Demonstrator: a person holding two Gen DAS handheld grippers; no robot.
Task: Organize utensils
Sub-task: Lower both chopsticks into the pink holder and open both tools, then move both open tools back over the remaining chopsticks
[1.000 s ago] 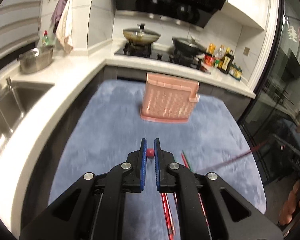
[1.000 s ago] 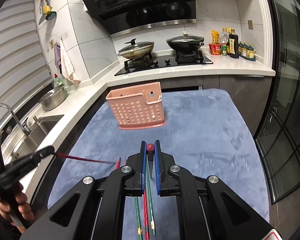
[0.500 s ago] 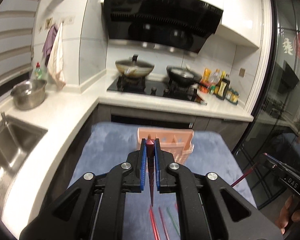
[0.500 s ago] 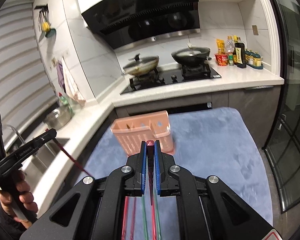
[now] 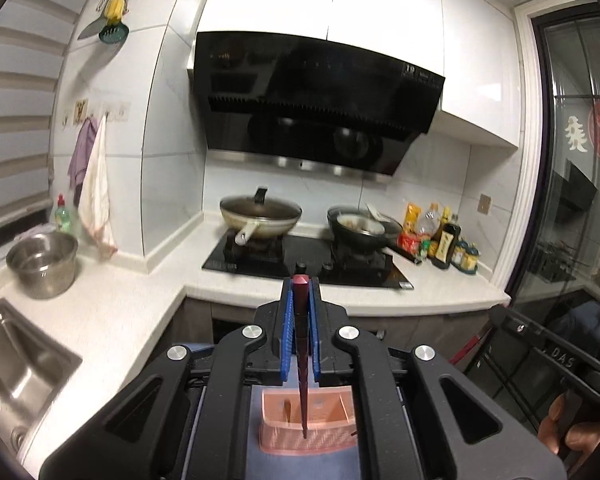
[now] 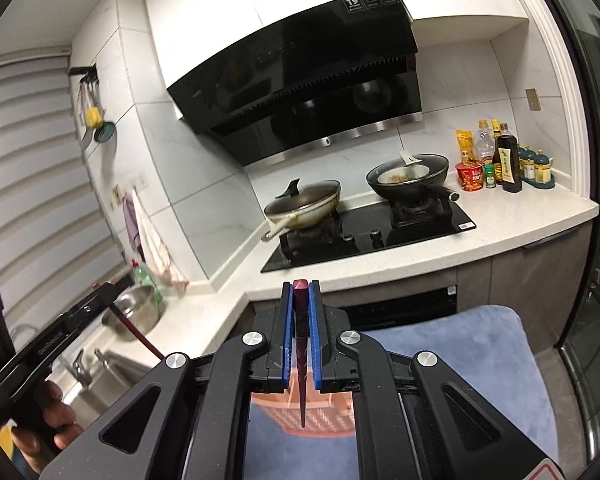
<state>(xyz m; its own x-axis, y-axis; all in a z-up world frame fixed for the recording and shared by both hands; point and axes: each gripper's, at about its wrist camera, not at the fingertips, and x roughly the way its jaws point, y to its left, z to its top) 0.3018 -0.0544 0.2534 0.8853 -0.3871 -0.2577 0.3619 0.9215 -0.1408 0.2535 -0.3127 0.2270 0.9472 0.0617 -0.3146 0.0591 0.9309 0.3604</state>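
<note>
Left gripper (image 5: 300, 320): jaws clamped on a red chopstick (image 5: 301, 360), gripped near its blunt end, with the tapered tip hanging down in front of the pink caddy (image 5: 308, 428). Right gripper (image 6: 300, 320): jaws clamped likewise on a second chopstick (image 6: 301, 372), tip down over the same caddy (image 6: 300, 412). The caddy stands on the blue mat (image 6: 480, 380), below and just ahead of both tools. Whether either tip is already inside the rim cannot be told.

Step in hand, as judged: lowering both chopsticks into the caddy.

Procedure:
1. Hold each chopstick near vertical; a tilted shaft may catch on the rim or a divider.
2. Centre each tip over one open compartment before descending.
3. Descend one tool at a time if the two crowd each other; each gripper shows at the edge of the other's view, so they work close.
4. Release only once the tip is well below the rim, otherwise the chopstick may tip out onto the mat.
</note>
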